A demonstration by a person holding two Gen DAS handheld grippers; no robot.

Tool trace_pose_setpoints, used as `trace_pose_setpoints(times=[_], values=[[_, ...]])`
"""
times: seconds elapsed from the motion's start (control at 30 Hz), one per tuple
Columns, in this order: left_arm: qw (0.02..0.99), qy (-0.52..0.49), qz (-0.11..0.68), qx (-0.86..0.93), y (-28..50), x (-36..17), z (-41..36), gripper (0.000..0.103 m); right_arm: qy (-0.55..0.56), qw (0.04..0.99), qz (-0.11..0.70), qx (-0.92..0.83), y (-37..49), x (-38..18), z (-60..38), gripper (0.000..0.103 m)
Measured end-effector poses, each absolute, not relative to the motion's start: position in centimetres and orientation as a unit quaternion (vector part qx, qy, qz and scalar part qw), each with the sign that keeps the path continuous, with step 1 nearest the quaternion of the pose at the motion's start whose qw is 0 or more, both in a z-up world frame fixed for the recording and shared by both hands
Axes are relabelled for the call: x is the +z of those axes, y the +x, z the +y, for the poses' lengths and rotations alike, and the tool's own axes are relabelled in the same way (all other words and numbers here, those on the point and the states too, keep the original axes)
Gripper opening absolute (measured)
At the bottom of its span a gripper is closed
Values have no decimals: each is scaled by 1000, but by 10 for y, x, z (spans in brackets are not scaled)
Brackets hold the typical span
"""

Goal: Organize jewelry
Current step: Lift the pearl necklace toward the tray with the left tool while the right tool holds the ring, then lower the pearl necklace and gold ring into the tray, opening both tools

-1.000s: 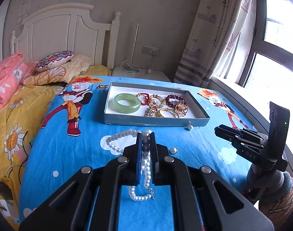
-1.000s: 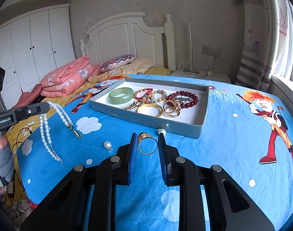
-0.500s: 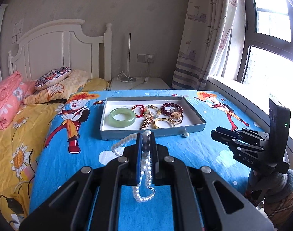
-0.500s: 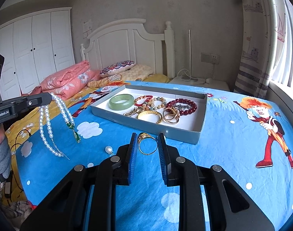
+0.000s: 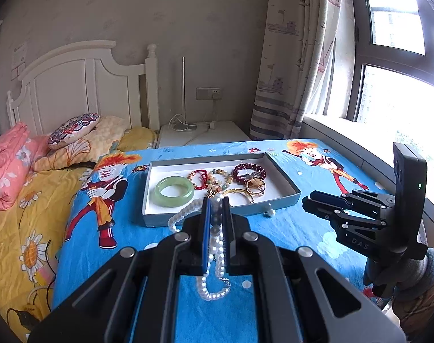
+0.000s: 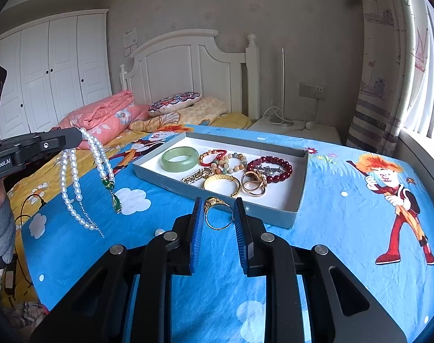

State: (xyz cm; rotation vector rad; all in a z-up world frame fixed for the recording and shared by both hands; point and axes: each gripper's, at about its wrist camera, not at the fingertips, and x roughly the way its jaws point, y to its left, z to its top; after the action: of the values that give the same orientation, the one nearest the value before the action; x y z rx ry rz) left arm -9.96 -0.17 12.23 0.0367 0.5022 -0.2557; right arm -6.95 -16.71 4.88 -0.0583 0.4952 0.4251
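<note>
- Pearl necklace (image 6: 74,177) with a green pendant (image 6: 116,201) is hanging in loops from the left gripper (image 5: 215,208), whose jaws are clamping tight on the strand, clear of the blue cartoon bedspread (image 6: 345,228).
- Gold ring (image 6: 219,213) is sitting pinched upright between the narrowly parted blue pads of the right gripper (image 6: 218,214).
- Just beyond both grippers, the grey jewelry tray (image 6: 301,185) is lying on the bedspread, holding a jade bangle (image 6: 179,158), beaded bracelets (image 6: 269,165) and a gold bangle (image 6: 222,184).
- Loose pearl (image 5: 270,213) is lying beside the tray's near wall.
</note>
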Motion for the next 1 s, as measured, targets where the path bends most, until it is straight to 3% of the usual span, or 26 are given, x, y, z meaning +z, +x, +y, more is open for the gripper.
trace_pose_setpoints(times=[1.0], values=[[957, 65, 262, -107, 30, 149, -30, 7, -10, 935, 299, 189, 25, 49, -175, 22]])
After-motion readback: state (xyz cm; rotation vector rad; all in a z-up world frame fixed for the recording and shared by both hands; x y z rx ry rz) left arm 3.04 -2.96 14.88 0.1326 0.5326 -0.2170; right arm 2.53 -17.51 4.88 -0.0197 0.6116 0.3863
